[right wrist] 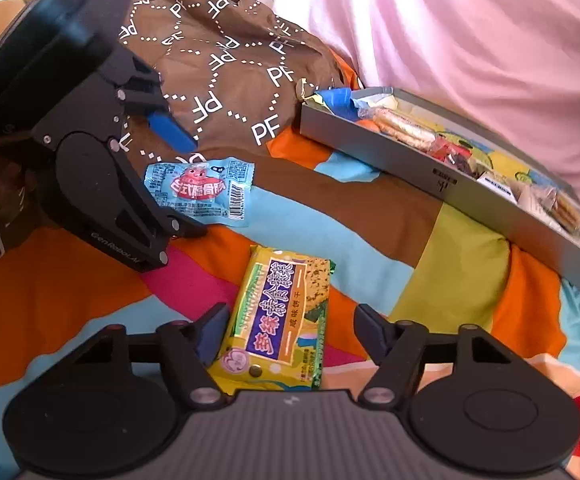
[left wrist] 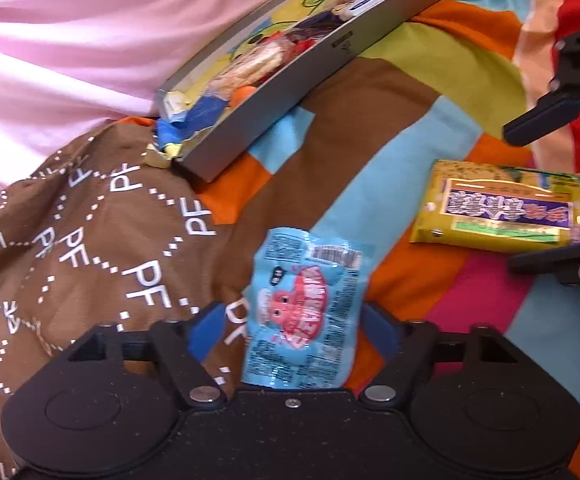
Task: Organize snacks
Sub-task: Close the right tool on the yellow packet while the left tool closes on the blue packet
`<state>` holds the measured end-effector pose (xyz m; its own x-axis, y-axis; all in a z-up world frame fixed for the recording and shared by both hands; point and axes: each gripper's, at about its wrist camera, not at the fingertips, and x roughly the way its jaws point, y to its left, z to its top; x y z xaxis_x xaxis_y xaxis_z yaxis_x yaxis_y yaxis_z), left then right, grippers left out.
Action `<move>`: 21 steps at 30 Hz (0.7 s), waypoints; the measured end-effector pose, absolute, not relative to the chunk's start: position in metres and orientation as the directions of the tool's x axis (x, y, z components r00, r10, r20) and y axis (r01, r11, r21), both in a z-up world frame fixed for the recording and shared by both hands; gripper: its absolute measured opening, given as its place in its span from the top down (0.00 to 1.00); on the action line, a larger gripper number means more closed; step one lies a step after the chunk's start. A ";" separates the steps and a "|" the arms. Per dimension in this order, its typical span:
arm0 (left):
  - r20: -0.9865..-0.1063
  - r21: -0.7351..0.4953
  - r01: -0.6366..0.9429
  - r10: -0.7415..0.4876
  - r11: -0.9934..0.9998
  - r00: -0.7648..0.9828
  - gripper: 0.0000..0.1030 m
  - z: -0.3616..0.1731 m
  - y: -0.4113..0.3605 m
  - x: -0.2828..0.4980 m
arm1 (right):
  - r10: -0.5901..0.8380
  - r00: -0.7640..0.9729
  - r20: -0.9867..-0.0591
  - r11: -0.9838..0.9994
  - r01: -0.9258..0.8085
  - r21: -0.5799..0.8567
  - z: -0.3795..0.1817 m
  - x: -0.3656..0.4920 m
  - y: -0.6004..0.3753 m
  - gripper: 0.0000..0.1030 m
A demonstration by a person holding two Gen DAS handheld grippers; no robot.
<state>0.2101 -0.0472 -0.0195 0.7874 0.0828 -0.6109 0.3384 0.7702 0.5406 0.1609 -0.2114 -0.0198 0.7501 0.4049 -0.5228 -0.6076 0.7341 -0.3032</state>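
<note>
Our left gripper straddles the blue packet, fingers spread; our right gripper likewise brackets the yellow biscuit pack unclamped. Slick wrappers on soft bedding could slip from our pinch

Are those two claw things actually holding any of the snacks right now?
No. The left gripper straddles the blue packet, the right gripper the yellow packet; both lie on the blanket, fingers open.
</note>
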 end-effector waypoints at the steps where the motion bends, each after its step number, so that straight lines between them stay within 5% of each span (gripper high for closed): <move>1: -0.619 0.529 0.346 0.073 0.775 0.782 0.32 -0.019 -0.047 0.211 | 0.407 0.747 -0.526 0.736 -0.609 -0.296 -0.020 0.162 -0.212 0.31; 7: -0.681 0.389 0.354 0.007 0.850 0.732 0.36 -0.013 -0.030 0.221 | 0.410 0.739 -0.534 0.744 -0.610 -0.273 -0.020 0.163 -0.213 0.33; 14: -0.727 0.223 0.304 -0.050 0.926 0.685 0.37 -0.010 -0.017 0.226 | 0.432 0.702 -0.567 0.751 -0.628 -0.205 -0.018 0.169 -0.217 0.48; 21: -0.777 0.039 0.260 -0.135 0.965 0.615 0.39 -0.008 -0.018 0.217 | 0.417 0.684 -0.599 0.777 -0.610 -0.155 -0.012 0.175 -0.226 0.49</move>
